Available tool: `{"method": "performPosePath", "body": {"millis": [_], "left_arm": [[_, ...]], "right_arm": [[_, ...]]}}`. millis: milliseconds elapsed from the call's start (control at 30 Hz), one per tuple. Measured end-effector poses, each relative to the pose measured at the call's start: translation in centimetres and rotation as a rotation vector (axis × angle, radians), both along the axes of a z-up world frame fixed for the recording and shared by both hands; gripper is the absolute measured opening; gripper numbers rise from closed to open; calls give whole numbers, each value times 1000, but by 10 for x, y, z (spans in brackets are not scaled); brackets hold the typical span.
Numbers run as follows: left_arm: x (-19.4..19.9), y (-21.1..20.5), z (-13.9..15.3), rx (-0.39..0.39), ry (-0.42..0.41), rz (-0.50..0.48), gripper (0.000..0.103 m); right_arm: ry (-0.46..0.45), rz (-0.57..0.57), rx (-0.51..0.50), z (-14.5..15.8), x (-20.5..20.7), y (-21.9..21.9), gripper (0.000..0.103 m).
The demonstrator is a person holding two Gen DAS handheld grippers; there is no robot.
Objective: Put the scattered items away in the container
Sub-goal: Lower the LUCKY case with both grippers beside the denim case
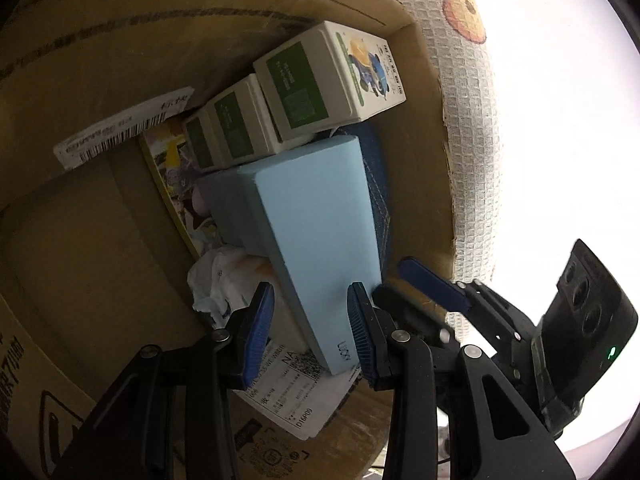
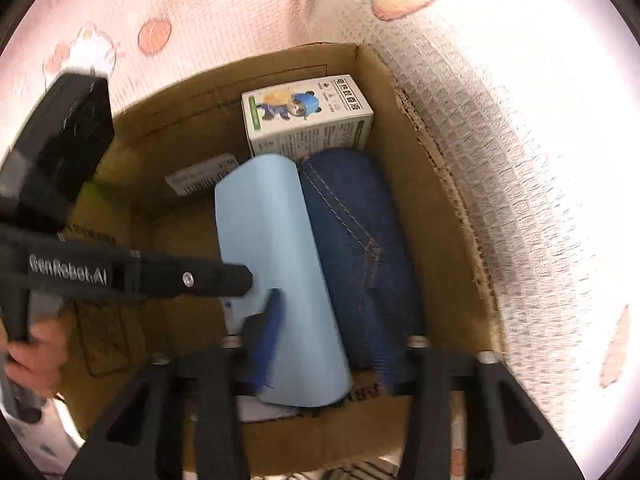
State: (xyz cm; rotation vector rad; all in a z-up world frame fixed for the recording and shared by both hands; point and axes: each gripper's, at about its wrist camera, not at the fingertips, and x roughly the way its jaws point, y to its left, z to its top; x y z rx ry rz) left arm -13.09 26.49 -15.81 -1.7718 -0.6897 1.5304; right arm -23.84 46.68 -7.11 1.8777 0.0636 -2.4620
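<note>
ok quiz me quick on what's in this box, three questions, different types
1. True or false: the light blue box lies inside the cardboard box.
2. In the right wrist view, what lies right beside the light blue box, on its right? A) denim pouch B) crumpled tissue C) barcode label
3. Fill in: the left wrist view shows ___ white-and-green cartons in a row.

Key: 1 true; 2 A; 3 three

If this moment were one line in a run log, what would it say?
left gripper: open around light blue box | right gripper: open | location: cardboard box
</note>
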Motion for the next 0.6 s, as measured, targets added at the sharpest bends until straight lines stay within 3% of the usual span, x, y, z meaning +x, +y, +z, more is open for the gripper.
{"method": "performPosePath", "body": {"millis": [33, 133, 233, 267, 400, 600], "left_arm": [[1, 0, 0, -1, 0, 5, 41], [3, 0, 1, 1, 7, 10, 41], [4, 1, 3, 3, 17, 9, 21], [4, 0, 3, -2, 17, 10, 20], [1, -3, -3, 29, -22, 33, 18], [2, 0, 1, 2, -8, 14, 18]], "right_arm": [[7, -15, -20, 1, -2, 1, 22], [25, -6, -19, 1, -10, -2, 20], [30, 20, 11, 1, -15, -9, 20], [28, 28, 7, 1, -15, -10, 20], [27, 44, 25, -3, -13, -32, 19], [22, 63, 25, -7, -18, -30, 19]]}}
